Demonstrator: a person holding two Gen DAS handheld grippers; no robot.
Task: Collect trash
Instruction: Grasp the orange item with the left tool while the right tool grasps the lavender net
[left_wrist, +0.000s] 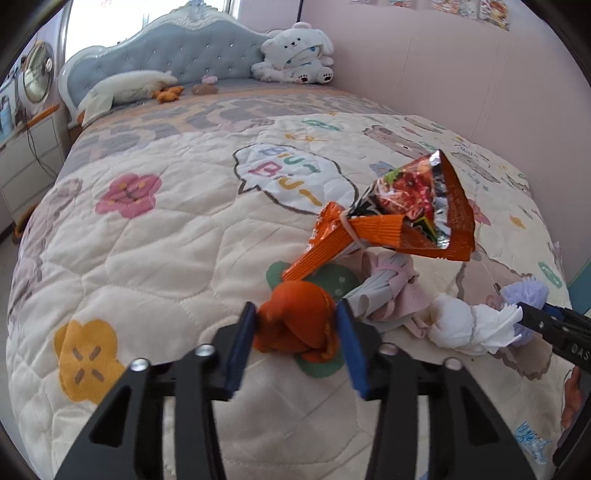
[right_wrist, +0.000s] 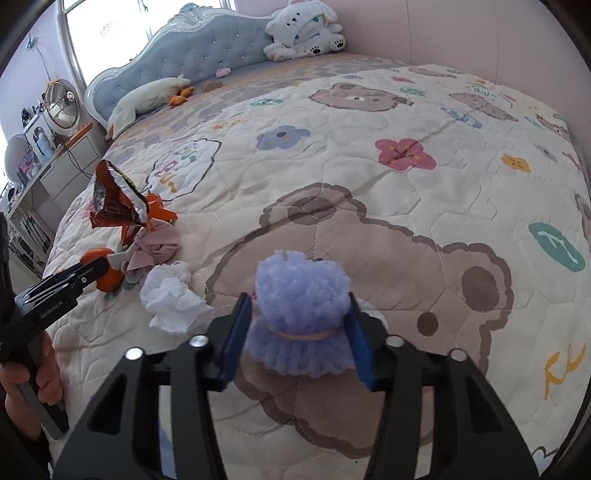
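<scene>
Your left claw (left_wrist: 297, 326) clamps the orange cloth knot (left_wrist: 295, 325) on the bed quilt (left_wrist: 147, 240) | your right claw (right_wrist: 299, 325) clamps the lilac pompom (right_wrist: 301, 295) | white tissue wad (right_wrist: 173, 295) at 10 o'clock of pompom | orange snack wrapper (left_wrist: 406, 206) farther, 1 o'clock of knot

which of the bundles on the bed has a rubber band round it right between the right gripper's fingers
The fluffy lilac bundle, pinched in the right gripper. The orange bundle sits in the left gripper; the white tissue wad lies free.
</scene>
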